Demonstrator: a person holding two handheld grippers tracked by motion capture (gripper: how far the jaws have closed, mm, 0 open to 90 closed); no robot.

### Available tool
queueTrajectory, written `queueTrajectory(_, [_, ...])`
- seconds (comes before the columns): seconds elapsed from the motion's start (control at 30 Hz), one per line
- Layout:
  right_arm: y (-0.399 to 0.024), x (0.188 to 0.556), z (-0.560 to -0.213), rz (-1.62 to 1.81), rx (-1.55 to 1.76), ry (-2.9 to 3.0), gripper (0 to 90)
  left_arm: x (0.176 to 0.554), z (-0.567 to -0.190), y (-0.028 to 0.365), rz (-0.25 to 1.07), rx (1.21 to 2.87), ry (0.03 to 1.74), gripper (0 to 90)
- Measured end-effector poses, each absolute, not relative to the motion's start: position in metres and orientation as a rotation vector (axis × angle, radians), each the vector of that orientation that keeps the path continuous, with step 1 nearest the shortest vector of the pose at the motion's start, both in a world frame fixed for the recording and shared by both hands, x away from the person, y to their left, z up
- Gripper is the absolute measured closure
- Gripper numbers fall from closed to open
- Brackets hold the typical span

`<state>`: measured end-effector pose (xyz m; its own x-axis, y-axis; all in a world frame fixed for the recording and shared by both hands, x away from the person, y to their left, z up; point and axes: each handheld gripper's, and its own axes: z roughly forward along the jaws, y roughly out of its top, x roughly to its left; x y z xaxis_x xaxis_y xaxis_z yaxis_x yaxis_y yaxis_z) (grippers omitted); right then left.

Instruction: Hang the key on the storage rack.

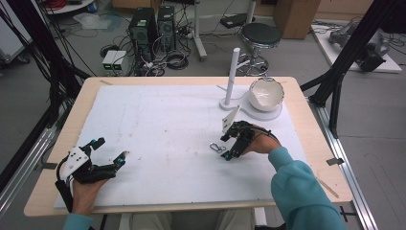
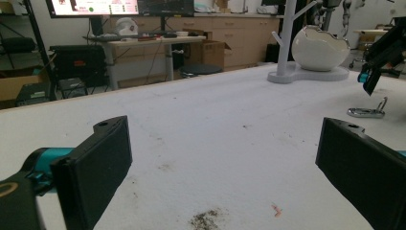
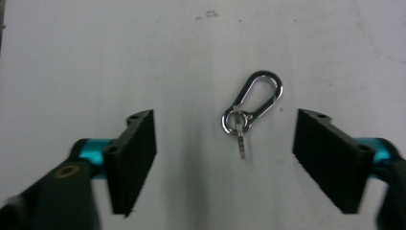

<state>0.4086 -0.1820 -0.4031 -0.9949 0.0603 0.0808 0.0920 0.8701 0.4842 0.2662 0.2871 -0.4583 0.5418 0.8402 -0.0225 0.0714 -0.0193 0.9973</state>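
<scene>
White mat (image 3: 95, 57), carabiner (image 3: 252, 106) between jaws

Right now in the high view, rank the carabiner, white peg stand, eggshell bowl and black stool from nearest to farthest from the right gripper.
1. Carabiner: on the mat just left of the right gripper.
2. White peg stand: farther back.
3. Eggshell bowl: back right; too close to the stand to call.
4. Black stool: on the floor beyond the table.

A grey floor (image 1: 28, 96) strewn with cables is observed. Two computer towers (image 1: 152, 26), a round stool (image 1: 260, 36) and black frame posts (image 1: 354, 45) are noted.
</scene>
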Motion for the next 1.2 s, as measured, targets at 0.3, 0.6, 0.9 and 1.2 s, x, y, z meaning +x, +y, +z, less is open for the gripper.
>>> queueTrajectory(0.3, [-0.1803,0.4104,-0.4063,-0.683,-0.168,-3.004,48.4,0.2662,-0.4583,0.287,0.738,1.479,0.825,5.6])
queueTrajectory(0.6, [-0.1789,0.4106,-0.4051,-0.654,-0.159,-3.034,65.0,0.2662,-0.4584,0.287,0.735,1.477,0.827,5.6])
queueTrajectory(0.9, [-0.1779,0.4109,-0.4062,-0.636,-0.188,-3.019,75.0,0.2663,-0.4584,0.2871,0.736,1.478,0.825,5.6])
queueTrajectory(1.2, [-0.1787,0.4115,-0.4052,-0.645,-0.192,-3.021,80.0,0.2663,-0.4584,0.2871,0.735,1.478,0.824,5.6])
